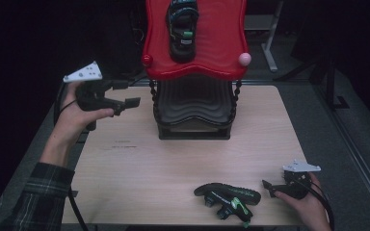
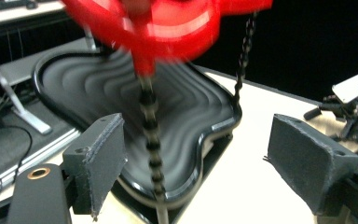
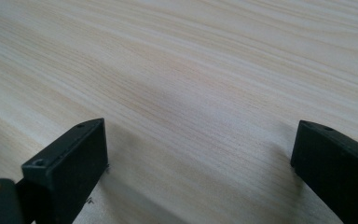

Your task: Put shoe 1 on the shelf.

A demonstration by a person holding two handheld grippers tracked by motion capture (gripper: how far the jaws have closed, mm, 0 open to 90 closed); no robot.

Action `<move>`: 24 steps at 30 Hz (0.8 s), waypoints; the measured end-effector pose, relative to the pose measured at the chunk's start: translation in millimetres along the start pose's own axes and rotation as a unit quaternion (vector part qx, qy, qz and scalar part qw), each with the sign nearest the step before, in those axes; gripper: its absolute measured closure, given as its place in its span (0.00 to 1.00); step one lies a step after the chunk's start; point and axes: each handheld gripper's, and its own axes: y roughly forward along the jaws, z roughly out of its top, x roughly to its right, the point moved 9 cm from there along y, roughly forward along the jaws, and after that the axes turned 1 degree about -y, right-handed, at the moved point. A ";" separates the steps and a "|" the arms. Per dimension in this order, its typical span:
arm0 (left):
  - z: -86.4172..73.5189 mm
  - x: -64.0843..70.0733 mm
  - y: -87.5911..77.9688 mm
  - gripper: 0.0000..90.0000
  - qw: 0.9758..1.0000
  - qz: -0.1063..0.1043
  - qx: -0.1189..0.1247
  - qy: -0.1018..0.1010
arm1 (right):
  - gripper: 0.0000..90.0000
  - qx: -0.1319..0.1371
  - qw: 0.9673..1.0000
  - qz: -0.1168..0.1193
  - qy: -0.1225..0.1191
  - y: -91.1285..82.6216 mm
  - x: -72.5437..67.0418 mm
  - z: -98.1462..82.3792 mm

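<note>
On the pale wooden surface (image 1: 139, 168) stands a two-tier rack: a glossy red wavy upper tray (image 1: 221, 43) hangs on black beaded chains (image 1: 152, 98) over a black ribbed lower tray (image 1: 195, 103). One dark sandal with green trim (image 1: 182, 29) lies on the red tray, lengthwise, toe end away from the person. A second, matching sandal (image 1: 229, 198) lies on the surface near its front edge, at the right, tilted on its side with its sole showing. To the left of the rack, off the surface's left edge, the left hand holds the left claw (image 1: 134, 101) in the air, pointing towards the rack's left chain; its jaws stand spread with nothing between them, and in the left gripper view they frame the chain (image 2: 151, 140) and the lower tray (image 2: 182, 112), the red tray (image 2: 168, 23) blurred above. At the front right corner, the right hand rests the right claw (image 1: 268, 187) low over the surface, just beside the toe end of the second sandal without touching it; in the right gripper view its jaws are spread wide over bare wood grain (image 3: 191, 84), holding nothing
</note>
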 end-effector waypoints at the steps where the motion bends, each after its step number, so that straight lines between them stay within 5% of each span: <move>1: -5.0 1.1 -0.3 0.20 1.000 0.001 -0.001 -0.002 | 0.03 0.000 1.000 0.000 -0.001 0.0 0.1 0.0; 18: -123.3 31.0 8.6 0.20 0.997 0.038 -0.066 -0.028 | 0.03 0.000 1.000 0.000 -0.001 0.1 0.3 -0.1; 21: -137.7 33.2 9.4 0.20 0.995 0.046 -0.081 -0.027 | 0.03 0.000 1.000 0.000 -0.001 0.0 0.3 -0.1; 24: -162.6 37.6 10.3 0.20 0.991 0.058 -0.118 -0.022 | 0.03 0.000 1.000 0.000 -0.001 0.0 0.3 -0.1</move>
